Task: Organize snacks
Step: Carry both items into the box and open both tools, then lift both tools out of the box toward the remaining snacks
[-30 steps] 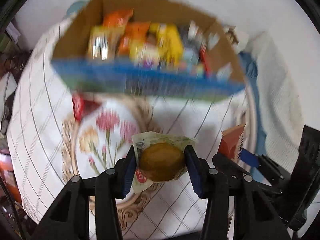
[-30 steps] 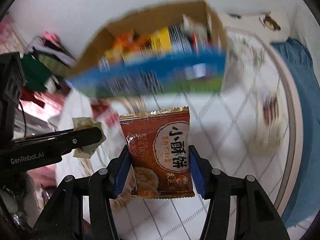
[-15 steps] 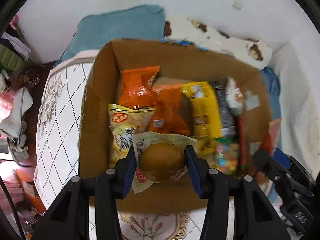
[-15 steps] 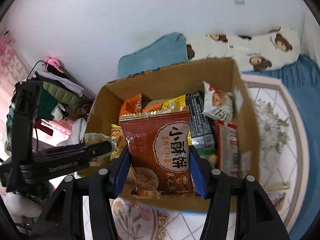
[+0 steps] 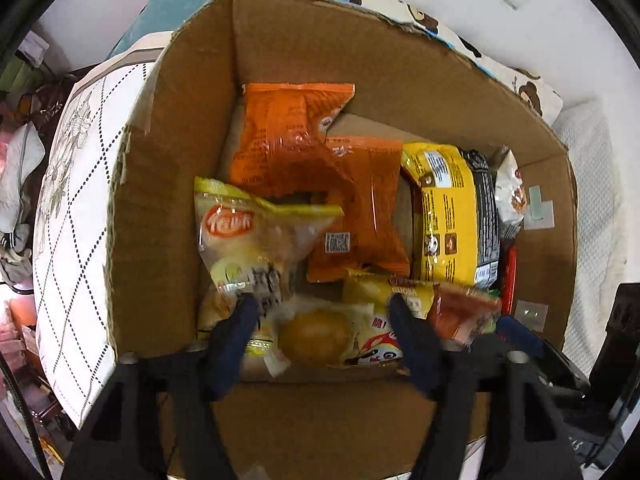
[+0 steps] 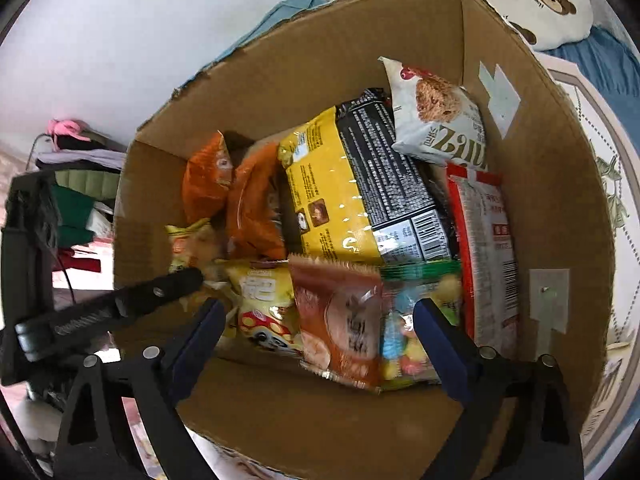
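Both grippers hang over an open cardboard box filled with snack packets. My left gripper is opening; the clear-wrapped round bun lies between its spread fingers, untouched by the pads, at the box's near wall. My right gripper is opening too, with jaws wide; the brown-orange biscuit packet, blurred, sits loose between them atop other packets. The left gripper's finger juts in from the left in the right wrist view. That same biscuit packet shows at the right in the left wrist view.
Inside the box lie orange packets, a yellow packet, a yellow chip bag, a white oat-bar packet and a red-edged packet. The box stands on a white quilted cloth. A bear-print pillow lies behind.
Both grippers have moved from short of the box to over it and dropped lower. Both jaws have spread apart, letting go of the bun and the biscuit packet, which now lie in the box.
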Motion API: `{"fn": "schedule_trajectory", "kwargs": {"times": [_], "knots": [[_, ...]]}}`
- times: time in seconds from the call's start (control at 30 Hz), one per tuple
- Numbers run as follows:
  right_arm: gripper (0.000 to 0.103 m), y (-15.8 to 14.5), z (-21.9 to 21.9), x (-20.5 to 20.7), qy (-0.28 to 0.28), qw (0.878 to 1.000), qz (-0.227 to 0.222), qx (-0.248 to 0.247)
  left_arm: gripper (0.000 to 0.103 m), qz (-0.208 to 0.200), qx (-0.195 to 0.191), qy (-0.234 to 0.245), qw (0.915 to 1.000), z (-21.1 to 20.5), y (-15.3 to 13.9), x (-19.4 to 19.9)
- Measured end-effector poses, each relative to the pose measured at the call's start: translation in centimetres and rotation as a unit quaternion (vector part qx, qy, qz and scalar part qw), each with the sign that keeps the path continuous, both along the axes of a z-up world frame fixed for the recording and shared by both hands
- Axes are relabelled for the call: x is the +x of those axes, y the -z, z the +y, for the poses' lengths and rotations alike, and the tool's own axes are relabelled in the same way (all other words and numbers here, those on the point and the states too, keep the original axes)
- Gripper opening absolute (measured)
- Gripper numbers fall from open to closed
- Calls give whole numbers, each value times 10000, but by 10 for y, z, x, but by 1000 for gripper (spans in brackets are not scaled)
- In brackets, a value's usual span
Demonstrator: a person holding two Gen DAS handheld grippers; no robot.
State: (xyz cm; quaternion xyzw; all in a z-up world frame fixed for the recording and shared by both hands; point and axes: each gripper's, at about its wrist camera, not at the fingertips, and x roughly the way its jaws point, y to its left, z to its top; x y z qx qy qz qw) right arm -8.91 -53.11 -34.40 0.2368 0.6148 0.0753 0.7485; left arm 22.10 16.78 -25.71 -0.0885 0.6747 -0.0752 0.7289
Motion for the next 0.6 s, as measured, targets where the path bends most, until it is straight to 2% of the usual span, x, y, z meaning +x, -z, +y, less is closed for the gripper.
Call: {"fn": "schedule_trajectory", "kwargs": {"times": [0.13,0.3,0.47,0.6], "knots": [[98,-5,8,-1,-190,9983,-122,-534,74,-139,140,48,9998,-2,-8,-3],[98,-11,9,-5,-324,9924,-286,-1152,75,-493,521,215,9972,-8,-23,-13],[98,-20,3,-20,-356,9863,-481,-1538,76,-930,826,281,9918,-13,-39,-33],[98,-32,-2,-36,-368,9819,-683,-1731,76,-1227,866,230,9884,-12,-49,-55]]}}
